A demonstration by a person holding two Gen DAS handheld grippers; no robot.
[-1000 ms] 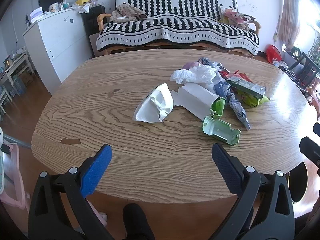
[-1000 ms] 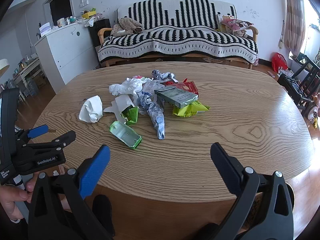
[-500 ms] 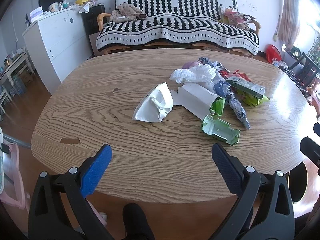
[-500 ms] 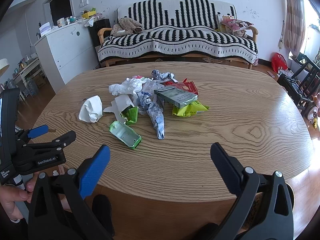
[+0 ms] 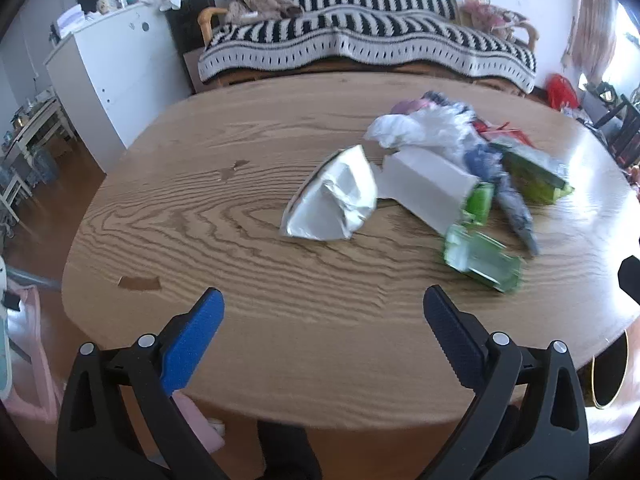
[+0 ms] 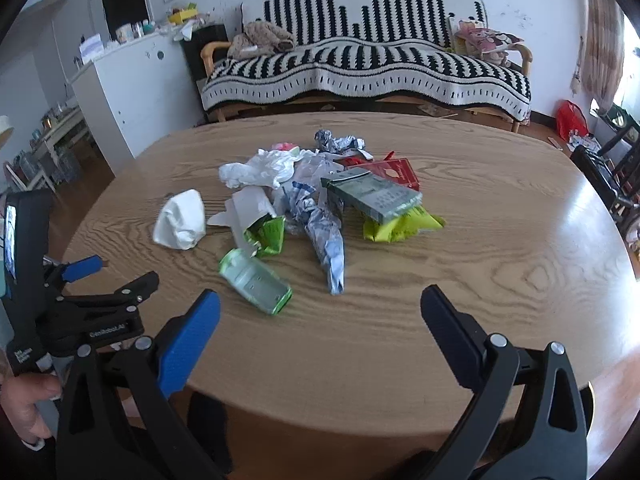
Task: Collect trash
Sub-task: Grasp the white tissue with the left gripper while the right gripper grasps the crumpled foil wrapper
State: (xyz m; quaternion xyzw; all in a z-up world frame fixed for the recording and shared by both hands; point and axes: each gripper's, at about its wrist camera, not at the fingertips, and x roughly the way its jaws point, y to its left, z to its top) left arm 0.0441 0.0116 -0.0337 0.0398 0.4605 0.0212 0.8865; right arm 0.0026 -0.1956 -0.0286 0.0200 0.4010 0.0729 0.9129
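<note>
On the left, the left claw (image 5: 323,308) hangs released and empty over the near edge of the wooden table (image 5: 248,248). Ahead and to its right lies a crumpled white wrapper (image 5: 336,202), then the heap of trash (image 5: 460,176), ending at a green carton (image 5: 482,258). The right claw (image 6: 320,310) is likewise spread wide and empty, with the green carton (image 6: 256,280) just beyond its blue pad.

Our left gripper (image 5: 323,312) jaws wide apart over the desk (image 5: 248,220), crumpled white paper (image 5: 334,202) beside our blurred trash pile (image 5: 472,184)
</note>
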